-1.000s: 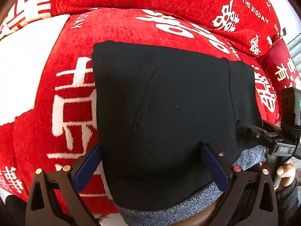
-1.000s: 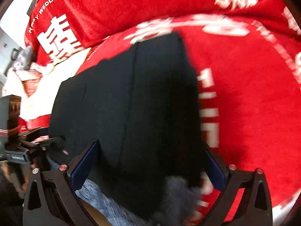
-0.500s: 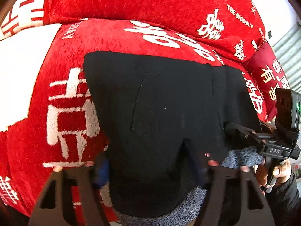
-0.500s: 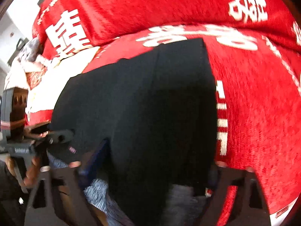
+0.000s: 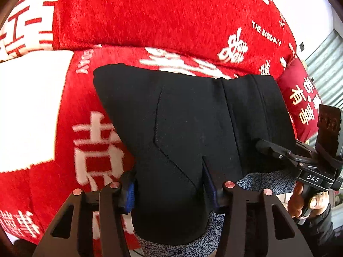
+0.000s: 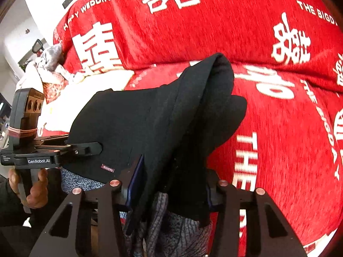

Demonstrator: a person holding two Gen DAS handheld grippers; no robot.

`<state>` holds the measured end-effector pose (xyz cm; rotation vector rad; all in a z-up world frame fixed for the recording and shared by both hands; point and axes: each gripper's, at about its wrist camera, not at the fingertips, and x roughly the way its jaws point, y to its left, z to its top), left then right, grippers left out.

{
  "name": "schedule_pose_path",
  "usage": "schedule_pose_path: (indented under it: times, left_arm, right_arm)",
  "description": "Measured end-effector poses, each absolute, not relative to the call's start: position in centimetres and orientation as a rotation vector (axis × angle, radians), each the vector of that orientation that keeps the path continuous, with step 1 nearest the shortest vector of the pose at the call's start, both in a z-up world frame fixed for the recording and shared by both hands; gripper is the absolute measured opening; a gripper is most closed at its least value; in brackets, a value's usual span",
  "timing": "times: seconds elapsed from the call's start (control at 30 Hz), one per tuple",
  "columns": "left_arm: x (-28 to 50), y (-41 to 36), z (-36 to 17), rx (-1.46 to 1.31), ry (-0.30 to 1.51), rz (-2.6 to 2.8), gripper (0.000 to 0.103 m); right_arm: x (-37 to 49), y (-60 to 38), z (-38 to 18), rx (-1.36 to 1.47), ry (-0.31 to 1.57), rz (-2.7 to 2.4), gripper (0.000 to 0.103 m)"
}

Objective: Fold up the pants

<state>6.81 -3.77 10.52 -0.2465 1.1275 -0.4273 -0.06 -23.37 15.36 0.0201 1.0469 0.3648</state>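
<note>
Black pants (image 5: 193,117) with a grey knit waistband (image 5: 263,180) lie folded on a red sofa seat. My left gripper (image 5: 169,184) is shut on the near edge of the pants, by the waistband. My right gripper (image 6: 169,184) is shut on the near right part of the pants (image 6: 150,124) and lifts it, so the fabric bunches into a raised peak. The right gripper also shows in the left wrist view (image 5: 270,147), and the left gripper in the right wrist view (image 6: 90,147), each at the cloth's edge.
The sofa has a red cover with white characters, seat (image 5: 96,145) and backrest (image 5: 171,15). A white patch (image 5: 27,111) covers the seat's left. A dark red cushion (image 5: 300,94) stands at the right. Clutter (image 6: 49,64) lies far left in the right wrist view.
Both grippers have closed from wide open onto the near edge of the pants. The pants' near side has risen off the seat and bunched up.
</note>
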Motion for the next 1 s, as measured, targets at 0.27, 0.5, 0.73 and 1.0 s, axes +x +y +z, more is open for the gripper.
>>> schedule_pose_path:
  times: [0.27,0.5,0.73,1.0]
  left_arm:
    - [11.6,-1.1,11.8,-0.237,1.133,-0.358,0.053]
    - [15.2,-0.1,7.5,-0.241,1.234,-0.316,0.053]
    - [16.2,2.1,3.7,-0.349,1.281,-0.296,0.078]
    - [13.9,3.5,6.9,-0.338,1.226,-0.262,0.079]
  right_arm:
    - [5.9,-20.4,15.9,0.031,1.047,0.376,0.051]
    - [9.8,-19.8,11.4,0.077,1.158,0.344,0.051]
    - [11.3,-22.6,8.2,0.21,1.23,0.306,0.063]
    - [10.0,-24.5,10.8,0.205,1.188,0.177,0.076]
